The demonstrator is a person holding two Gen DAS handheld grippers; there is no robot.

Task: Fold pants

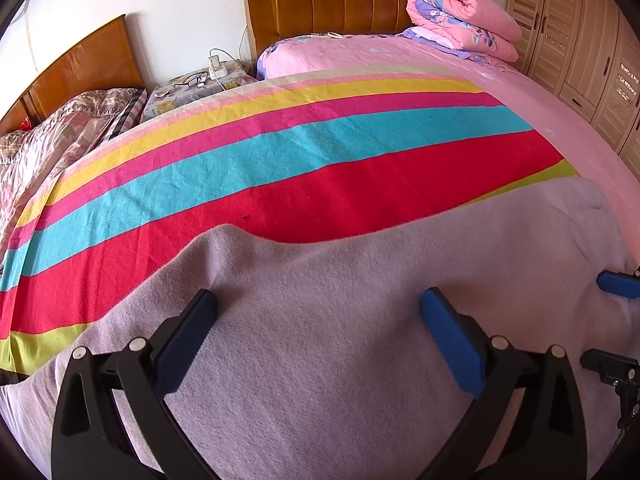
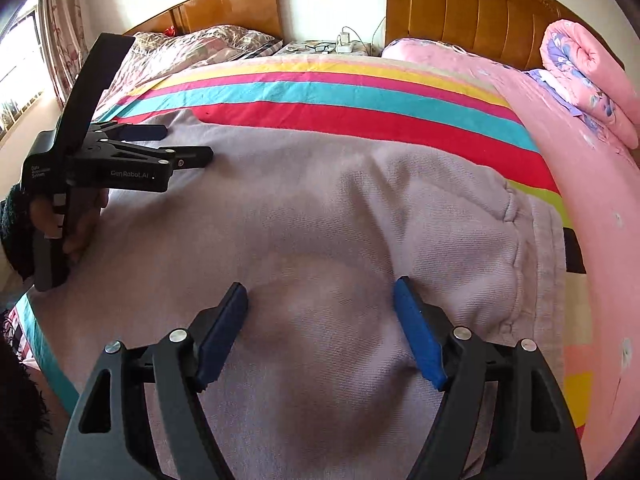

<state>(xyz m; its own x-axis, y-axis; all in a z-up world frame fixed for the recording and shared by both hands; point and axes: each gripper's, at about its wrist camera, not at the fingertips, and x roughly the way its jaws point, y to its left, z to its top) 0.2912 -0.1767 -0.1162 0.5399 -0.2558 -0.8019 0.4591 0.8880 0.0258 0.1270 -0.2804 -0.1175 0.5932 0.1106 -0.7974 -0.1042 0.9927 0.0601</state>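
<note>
Hovering my right gripper (image 2: 320,300) above the pants (image 2: 320,208), I keep its jaws spread and empty; the waistband lies to its right. My left gripper (image 1: 318,302), likewise released, waits over the legs, positioned to grasp fabric for folding.

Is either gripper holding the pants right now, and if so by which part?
Neither. The left gripper and the right gripper both stand open over the lilac pants, with no fabric pinched.

Pants (image 2: 320,208) flat on striped sheet (image 1: 280,168), rolled quilt (image 1: 460,20) behind.
</note>
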